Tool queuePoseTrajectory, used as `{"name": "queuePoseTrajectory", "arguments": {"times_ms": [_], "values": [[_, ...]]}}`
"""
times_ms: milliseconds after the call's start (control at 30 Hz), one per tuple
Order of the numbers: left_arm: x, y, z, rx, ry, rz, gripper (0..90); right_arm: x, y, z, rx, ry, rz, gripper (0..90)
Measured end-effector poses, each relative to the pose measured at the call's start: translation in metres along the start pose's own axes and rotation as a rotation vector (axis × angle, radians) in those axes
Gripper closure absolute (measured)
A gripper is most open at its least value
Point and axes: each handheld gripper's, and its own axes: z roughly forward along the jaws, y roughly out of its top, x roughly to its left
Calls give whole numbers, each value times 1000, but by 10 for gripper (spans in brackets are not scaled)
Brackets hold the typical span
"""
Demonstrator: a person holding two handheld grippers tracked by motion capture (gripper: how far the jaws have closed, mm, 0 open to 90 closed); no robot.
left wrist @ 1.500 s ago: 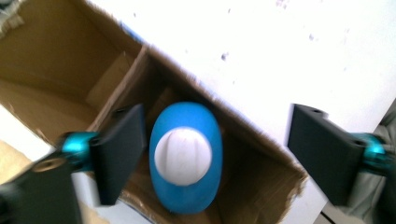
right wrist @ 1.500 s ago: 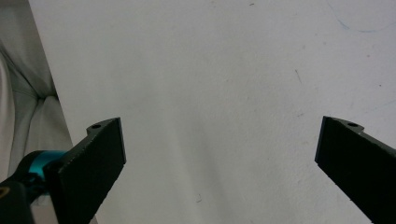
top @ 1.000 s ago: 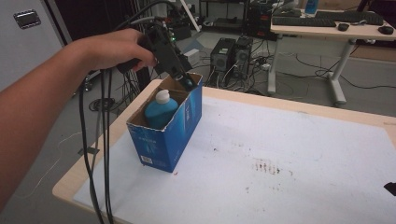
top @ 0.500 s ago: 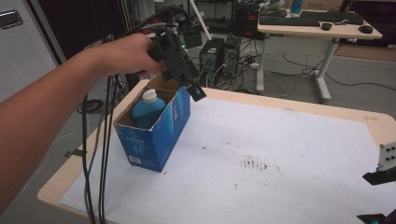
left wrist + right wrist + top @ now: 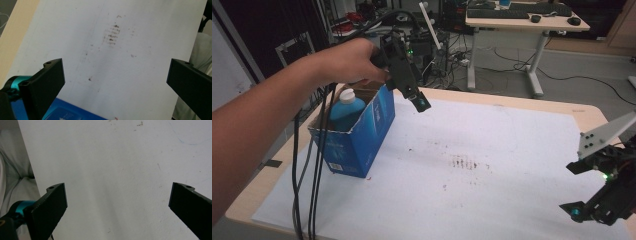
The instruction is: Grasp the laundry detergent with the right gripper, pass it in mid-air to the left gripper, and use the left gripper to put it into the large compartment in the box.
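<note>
An open blue cardboard box point(image 5: 362, 137) stands at the left of the white sheet point(image 5: 492, 150), with a blue bottle point(image 5: 345, 109) with a white cap upright inside it. A hand holds my left gripper point(image 5: 417, 100) in the air just past the box's right rim, open with nothing in it. In the left gripper view its jaws stand wide apart point(image 5: 115, 72) over the sheet, and the box's edge point(image 5: 71, 113) lies below them. My right gripper point(image 5: 576, 189) hovers low at the table's front right, and in the right gripper view it is open point(image 5: 117, 195) over bare sheet.
A brown smudge point(image 5: 464, 162) marks the middle of the sheet and also appears as a smudge point(image 5: 111, 35) in the left gripper view. Black cables point(image 5: 312, 170) hang over the table's left edge. A desk point(image 5: 522, 22) and floor cables lie beyond the table.
The left gripper has lifted off the bottle in the box and moved right, clear of the rim. The right gripper has come into the high view at the lower right.
</note>
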Motion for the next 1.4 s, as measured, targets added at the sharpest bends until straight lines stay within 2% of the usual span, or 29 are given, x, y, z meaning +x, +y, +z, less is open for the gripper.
{"name": "queuePoseTrajectory", "arguments": {"times_ms": [67, 100, 267, 600, 1033, 1400], "values": [[-2, 4, 4, 4, -7, 13, 16, 1, 0, 0, 2, 0, 1, 11], [-7, 10, 10, 6, -22, 36, 16, 1, 0, 0, 2, -2, 1, 11], [-13, 20, 20, 3, -27, 53, 16, 0, 0, 2, -5, 1, -1, 11], [-27, 36, 53, 10, -78, 102, 16, 1, 5, 8, -4, 12, -6, 11], [-37, 43, 90, 46, -113, 122, 16, 1, 7, 11, 6, 14, -4, 10], [-44, 44, 110, 61, -132, 149, 16, 1, 7, 12, 7, 15, -2, 10]]}}
